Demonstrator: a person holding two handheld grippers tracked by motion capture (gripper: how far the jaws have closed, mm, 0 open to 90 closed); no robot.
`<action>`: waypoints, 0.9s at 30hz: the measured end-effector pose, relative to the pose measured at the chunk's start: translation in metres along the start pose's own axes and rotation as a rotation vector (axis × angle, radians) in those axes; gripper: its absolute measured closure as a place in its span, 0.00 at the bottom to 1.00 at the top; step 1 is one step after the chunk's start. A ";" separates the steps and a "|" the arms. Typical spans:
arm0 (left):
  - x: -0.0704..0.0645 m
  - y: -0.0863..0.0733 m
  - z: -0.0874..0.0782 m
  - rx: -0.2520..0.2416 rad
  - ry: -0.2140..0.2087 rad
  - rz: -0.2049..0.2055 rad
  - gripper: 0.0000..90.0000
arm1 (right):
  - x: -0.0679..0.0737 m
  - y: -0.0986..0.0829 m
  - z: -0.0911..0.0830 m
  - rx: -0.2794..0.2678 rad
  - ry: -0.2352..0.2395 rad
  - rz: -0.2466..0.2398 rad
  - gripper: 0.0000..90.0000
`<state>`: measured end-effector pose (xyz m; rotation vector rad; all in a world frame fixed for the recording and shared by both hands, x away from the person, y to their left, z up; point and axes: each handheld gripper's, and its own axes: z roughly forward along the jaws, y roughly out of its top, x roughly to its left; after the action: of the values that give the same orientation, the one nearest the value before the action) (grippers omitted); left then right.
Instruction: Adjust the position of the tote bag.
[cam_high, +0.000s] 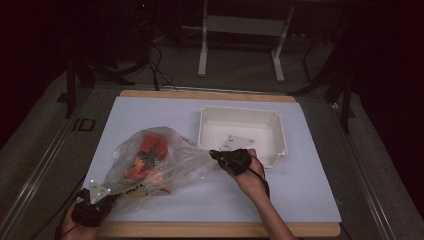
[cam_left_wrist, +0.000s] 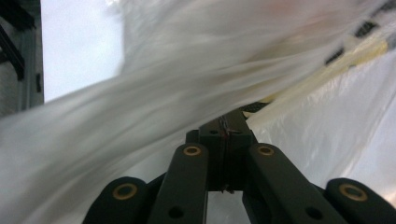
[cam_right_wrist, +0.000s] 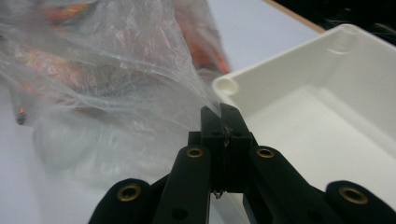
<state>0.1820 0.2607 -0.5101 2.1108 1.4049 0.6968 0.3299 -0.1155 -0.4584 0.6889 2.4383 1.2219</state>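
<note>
In the left gripper view the jaws of the left gripper (cam_left_wrist: 227, 122) are seen pressed together on a fold of the bag (cam_left_wrist: 196, 70), whose clear film is drawn taut and blurred across that view, with a yellowish strip and dark print running along its edge at upper right. In the right gripper view the jaws of the right gripper (cam_right_wrist: 224, 116) are likewise closed on a pinch of the bag (cam_right_wrist: 107, 70), just beside the rounded near corner of the tray (cam_right_wrist: 299, 93); orange contents (cam_right_wrist: 198, 44) can be made out through the film, though what they are cannot be told. From the high view, the bag (cam_high: 165, 160) is seen stretched between the two grippers: the left gripper (cam_high: 98, 192) is held at the bag's near-left end close to the table's front edge, and the right gripper (cam_high: 216, 154) at its far-right end, against the tray's front wall. The orange contents (cam_high: 147, 155) are gathered in the bag's middle, which rests on the white sheet (cam_high: 300, 185) covering the table (cam_high: 210, 229). The white tray (cam_high: 278, 136) stands on the sheet to the right of the bag, and its inside is seen bare. A hand (cam_high: 250, 177) is seen behind the right gripper, and another hand (cam_high: 75, 227) behind the left at the lower left corner.
</note>
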 end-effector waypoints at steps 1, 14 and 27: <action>-0.003 0.001 -0.002 -0.025 -0.026 0.020 0.90 | 0.002 0.001 0.001 -0.001 0.021 -0.005 1.00; -0.020 0.021 -0.022 -0.123 -0.098 0.106 0.69 | 0.029 0.024 -0.011 -0.093 0.090 -0.077 0.67; -0.029 0.056 -0.015 -0.177 -0.062 0.128 0.66 | 0.051 0.033 -0.010 -0.116 0.195 -0.121 0.81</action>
<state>0.2000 0.2163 -0.4663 2.0773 1.1394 0.7686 0.2918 -0.0764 -0.4298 0.4005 2.4963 1.4274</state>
